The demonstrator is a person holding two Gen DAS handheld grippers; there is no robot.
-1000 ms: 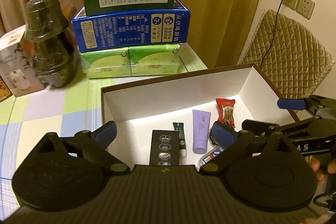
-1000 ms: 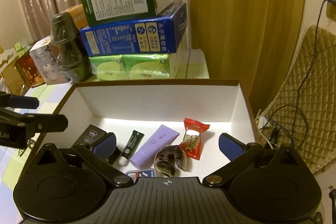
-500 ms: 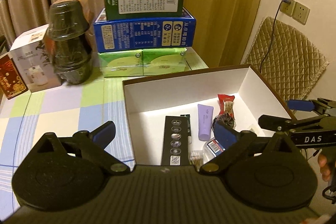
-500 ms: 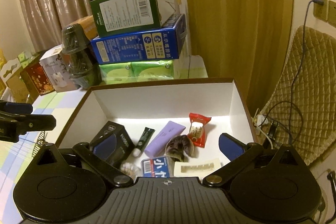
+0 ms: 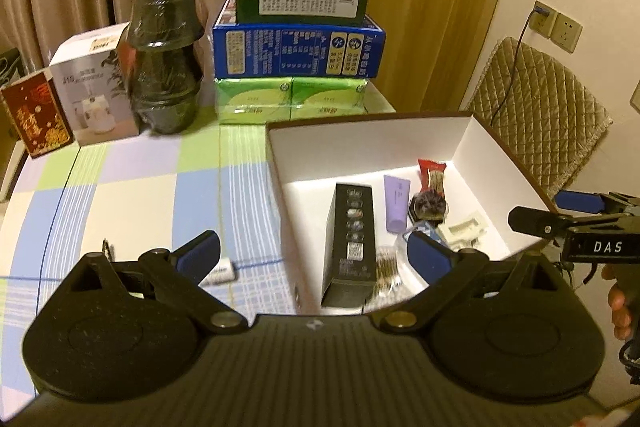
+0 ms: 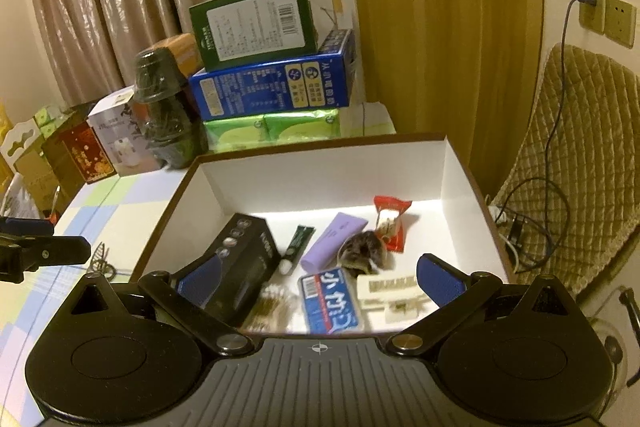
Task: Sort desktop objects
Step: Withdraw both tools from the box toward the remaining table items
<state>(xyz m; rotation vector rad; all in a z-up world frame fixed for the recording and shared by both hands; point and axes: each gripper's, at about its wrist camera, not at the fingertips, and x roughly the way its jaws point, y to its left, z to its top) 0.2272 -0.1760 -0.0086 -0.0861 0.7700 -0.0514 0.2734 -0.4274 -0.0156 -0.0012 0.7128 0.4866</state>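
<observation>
An open white box with a brown rim [image 5: 372, 119] [image 6: 320, 183] stands on the checked tablecloth. In it lie a black carton [image 5: 352, 239] [image 6: 244, 259], a purple tube [image 5: 396, 201] [image 6: 334, 241], a red candy [image 5: 432, 175] [image 6: 390, 223], a dark wrapper [image 6: 360, 249], a blue tissue pack [image 6: 330, 301], cotton swabs [image 6: 272, 307] and a white plastic piece [image 6: 390, 291]. My left gripper [image 5: 314, 255] is open and empty over the box's left wall. My right gripper [image 6: 320, 279] is open and empty above the box's near edge. A small white item [image 5: 220, 273] lies on the cloth by the left finger.
Stacked cartons [image 5: 300, 43] and a dark wrapped stack of cups [image 5: 164, 59] stand behind the box. A white box [image 5: 92, 87] and a red one [image 5: 36, 119] sit at the back left. A quilted chair [image 6: 580, 167] with cables is to the right. A small metal piece [image 6: 100, 259] lies on the cloth.
Both grippers have drawn back from the box, so more of its contents and the near tablecloth show. The left gripper has also shifted left. Both stay open.
</observation>
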